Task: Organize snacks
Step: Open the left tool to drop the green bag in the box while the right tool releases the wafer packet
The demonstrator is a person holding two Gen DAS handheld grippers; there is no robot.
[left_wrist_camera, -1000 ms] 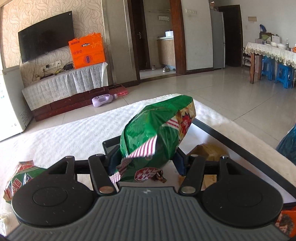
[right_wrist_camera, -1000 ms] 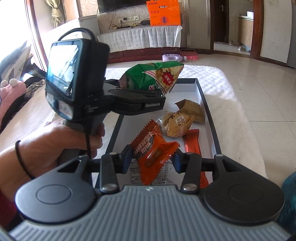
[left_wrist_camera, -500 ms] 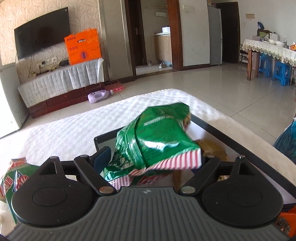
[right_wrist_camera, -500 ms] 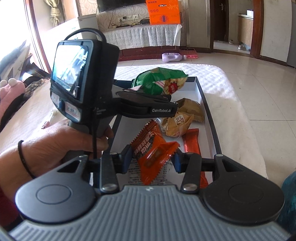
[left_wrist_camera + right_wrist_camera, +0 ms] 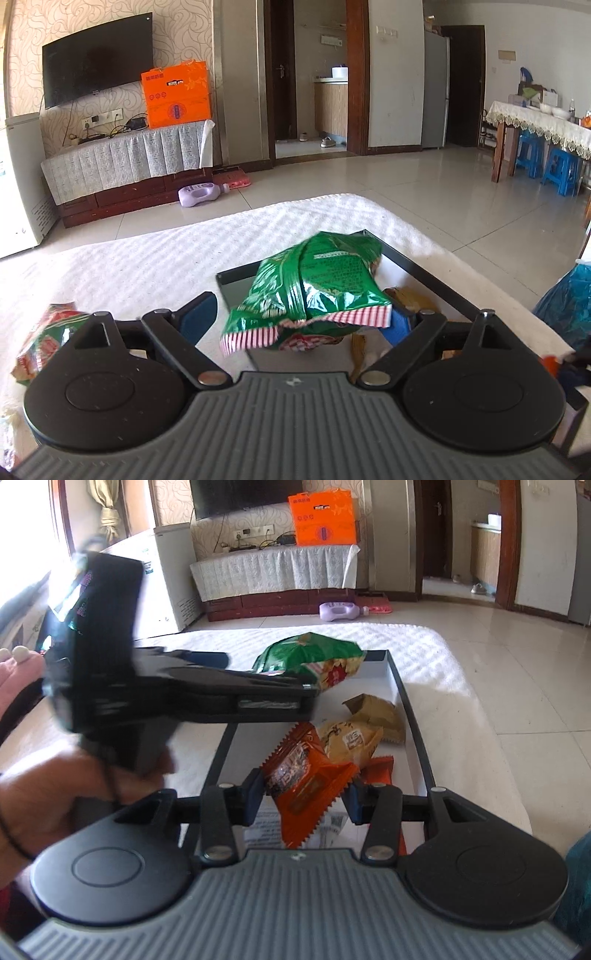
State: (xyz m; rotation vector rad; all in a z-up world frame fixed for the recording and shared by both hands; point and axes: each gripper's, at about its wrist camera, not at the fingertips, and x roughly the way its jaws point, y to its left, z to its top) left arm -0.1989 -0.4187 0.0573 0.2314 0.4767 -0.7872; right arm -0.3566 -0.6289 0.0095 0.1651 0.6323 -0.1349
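Left gripper [image 5: 300,325]: jaws spread wide, having just been opening; the green snack bag [image 5: 314,291] sits between the blue pads, left pad clear of it, right pad partly hidden behind the striped seal (contact there cannot be told). Bag lies at the far end of the black-rimmed tray [image 5: 424,267], its far corner near the tray's far rim. Seen from the right wrist, the same green snack bag [image 5: 314,657] rests on the tray floor, with the left gripper's body blurred in front of it, held by a hand [image 5: 55,805]

Right gripper [image 5: 306,797]: closed on the orange snack packet [image 5: 306,786], pads pressing both sides, packet raised over the near part of the tray [image 5: 415,738]

Other contents: two tan packets [image 5: 373,716] mid-tray, touching each other; an orange-red bar [image 5: 376,771] behind the held packet

Edges and room: bare white floor shows between the green bag and the tan packets, and along the left rim. Tray sits on a white textured cloth [image 5: 147,258], open cloth to the far side and left. A second green-and-red bag [image 5: 48,336] lies on the cloth, left of the tray, apart from it
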